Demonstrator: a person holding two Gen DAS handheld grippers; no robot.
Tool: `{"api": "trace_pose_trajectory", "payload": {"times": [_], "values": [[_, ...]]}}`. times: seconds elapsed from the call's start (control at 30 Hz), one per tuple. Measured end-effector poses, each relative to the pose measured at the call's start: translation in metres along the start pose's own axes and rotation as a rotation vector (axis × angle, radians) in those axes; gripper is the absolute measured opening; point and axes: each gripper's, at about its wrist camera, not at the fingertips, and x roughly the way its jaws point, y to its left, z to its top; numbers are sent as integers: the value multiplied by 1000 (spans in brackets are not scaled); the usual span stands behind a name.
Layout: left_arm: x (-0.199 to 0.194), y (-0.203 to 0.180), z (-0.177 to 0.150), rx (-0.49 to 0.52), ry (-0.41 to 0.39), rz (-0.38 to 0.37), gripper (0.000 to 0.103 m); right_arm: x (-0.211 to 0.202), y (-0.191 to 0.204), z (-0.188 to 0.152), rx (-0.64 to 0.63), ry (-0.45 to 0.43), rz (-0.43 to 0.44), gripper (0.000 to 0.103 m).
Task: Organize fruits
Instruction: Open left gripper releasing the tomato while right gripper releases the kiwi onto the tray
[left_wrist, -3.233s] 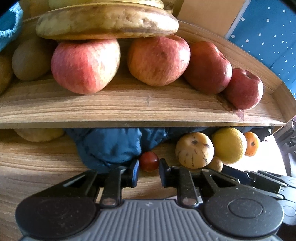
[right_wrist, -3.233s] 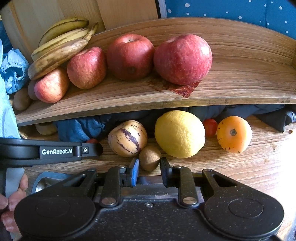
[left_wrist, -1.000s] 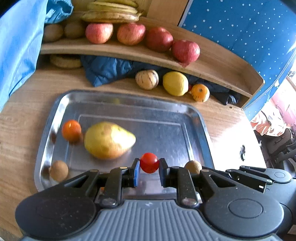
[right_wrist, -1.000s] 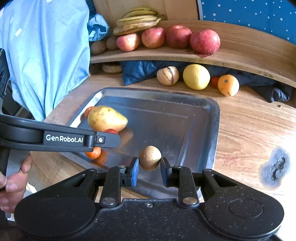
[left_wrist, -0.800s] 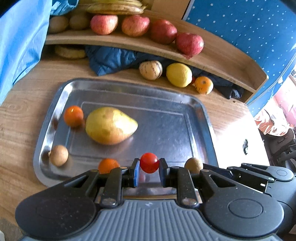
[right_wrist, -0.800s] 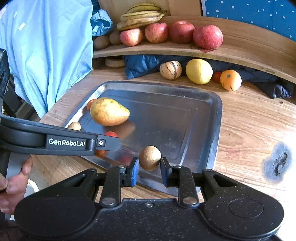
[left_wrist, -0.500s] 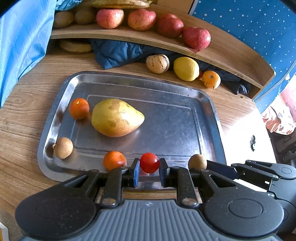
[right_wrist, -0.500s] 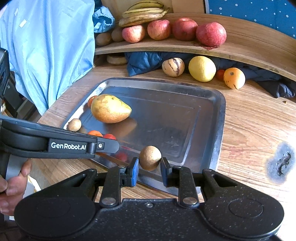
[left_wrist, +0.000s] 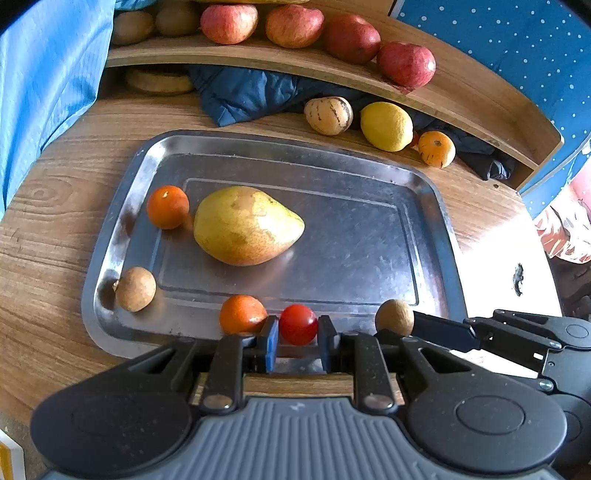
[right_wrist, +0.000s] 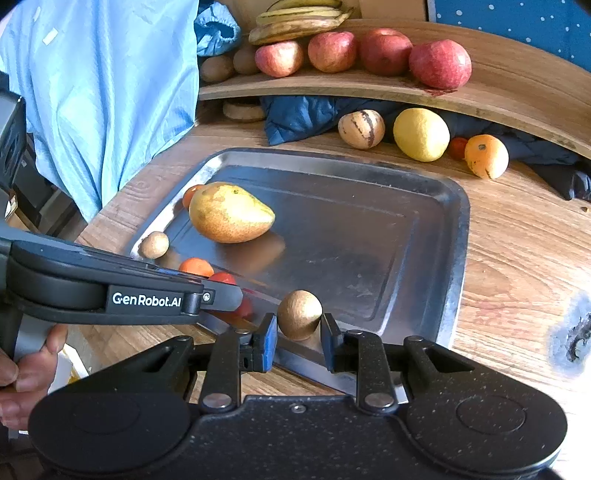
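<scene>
My left gripper (left_wrist: 298, 334) is shut on a small red tomato (left_wrist: 298, 329) over the near rim of the steel tray (left_wrist: 447, 236). Beside it on the right, my right gripper (right_wrist: 298, 328) is shut on a brown round fruit (right_wrist: 299, 319), also over the tray's (right_wrist: 458, 236) near edge. A large yellow pear (left_wrist: 247, 225), two small orange fruits (left_wrist: 167, 211) (left_wrist: 242, 319) and another brown fruit (left_wrist: 135, 289) lie in the tray's left half. In the right wrist view the left gripper (right_wrist: 221, 295) partly hides the tomato (right_wrist: 222, 277).
A striped melon (left_wrist: 328, 115), a lemon (left_wrist: 386, 126) and an orange (left_wrist: 436, 148) lie on the wooden table by a dark blue cloth (left_wrist: 240, 96). Red apples (left_wrist: 406, 63) and bananas (right_wrist: 299, 20) fill the curved shelf. Light blue fabric (right_wrist: 103, 92) hangs at left. A hand (right_wrist: 26, 376) grips the left tool.
Both grippers took their fruits from under the shelf and drew back over the tray. In the last second they kept retreating toward its near rim, still holding tomato and brown fruit.
</scene>
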Motion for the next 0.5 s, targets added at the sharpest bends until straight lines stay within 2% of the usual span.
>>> {"api": "trace_pose_trajectory", "payload": {"times": [0.3,0.5], "values": [[-4,-2,-4,-7,-4,-1,25,-4,2,-5,-7,5,2,30],[-12,-8,-7,-2,-26,4,43,-15,-2,-11,-2,-14,-8,42]]}}
